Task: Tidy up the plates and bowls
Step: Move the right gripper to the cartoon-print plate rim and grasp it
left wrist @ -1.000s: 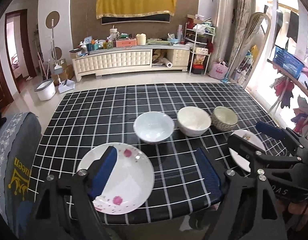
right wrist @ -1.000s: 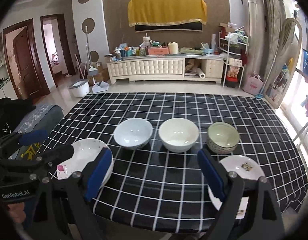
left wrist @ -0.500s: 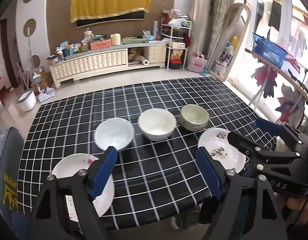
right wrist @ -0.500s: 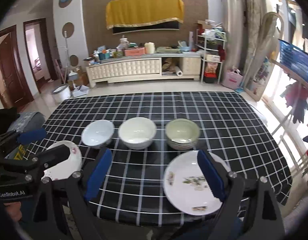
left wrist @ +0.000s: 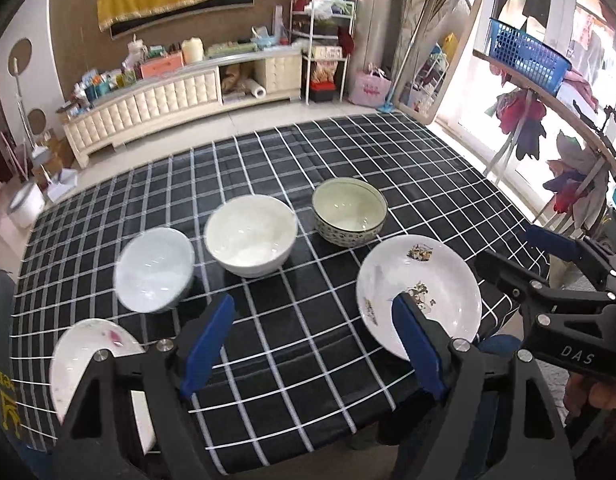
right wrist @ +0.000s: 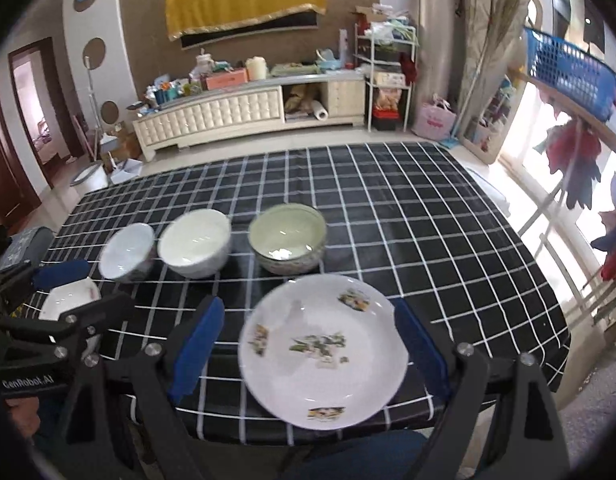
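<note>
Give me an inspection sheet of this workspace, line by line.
Surface: table under a black grid-check tablecloth.
Job's things: three bowls in a row, pale blue bowl, white bowl, green patterned bowl; pink-flowered plate at the near left edge, green-motif plate at the near right.
Clutter: nothing seen on the table besides the dishes.
Grippers: left claw open, over the cloth; right claw open, either side of the green-motif plate, contact unclear.
Cables: nothing seen.
Surroundings: cream TV cabinet loaded with items, blue basket, hanging clothes at the window.

Checked table (right wrist: 427, 216): three bowls (right wrist: 200, 248), two plates (right wrist: 323, 352).
</note>
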Demonstrator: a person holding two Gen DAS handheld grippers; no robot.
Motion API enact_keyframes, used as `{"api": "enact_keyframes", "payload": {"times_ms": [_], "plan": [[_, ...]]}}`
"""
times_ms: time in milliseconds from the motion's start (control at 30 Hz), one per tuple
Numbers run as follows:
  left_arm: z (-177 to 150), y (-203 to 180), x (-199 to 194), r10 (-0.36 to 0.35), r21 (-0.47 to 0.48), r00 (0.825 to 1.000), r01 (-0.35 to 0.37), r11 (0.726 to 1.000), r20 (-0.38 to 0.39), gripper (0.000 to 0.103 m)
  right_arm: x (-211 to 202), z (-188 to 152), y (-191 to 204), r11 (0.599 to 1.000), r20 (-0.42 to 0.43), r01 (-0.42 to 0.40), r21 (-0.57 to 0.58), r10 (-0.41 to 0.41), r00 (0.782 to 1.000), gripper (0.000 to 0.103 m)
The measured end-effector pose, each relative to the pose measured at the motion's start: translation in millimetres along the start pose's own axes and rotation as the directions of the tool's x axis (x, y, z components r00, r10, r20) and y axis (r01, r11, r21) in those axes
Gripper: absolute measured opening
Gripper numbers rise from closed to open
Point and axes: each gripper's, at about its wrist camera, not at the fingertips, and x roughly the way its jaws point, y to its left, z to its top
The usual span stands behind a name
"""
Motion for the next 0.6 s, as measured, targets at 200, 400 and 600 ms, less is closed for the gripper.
{"api": "enact_keyframes", "payload": {"times_ms": [200, 400, 600], "plan": [[7, -5, 41, -0.021, -0.026, 0.997, 0.019, 0.999, -0.077, 0.080, 25, -4, -21, 1.000, -0.058, 0.019, -0.002, -0.019, 0.998, 0.090], [2, -13, 83, -0.049, -0.037, 0.986, 0.043, 0.998, -0.162, 0.079, 57, -13, -44, 0.999, -0.141, 0.035, 0.015, -0.032, 0.989, 0.073], [-4, -24, 120, -0.049, -0.015, 0.971, 0.046, 0.999, -0.234, 0.060, 84, -31, -61, 0.999, -0.222, 0.041, 0.025, -0.034, 0.975, 0.058]]}}
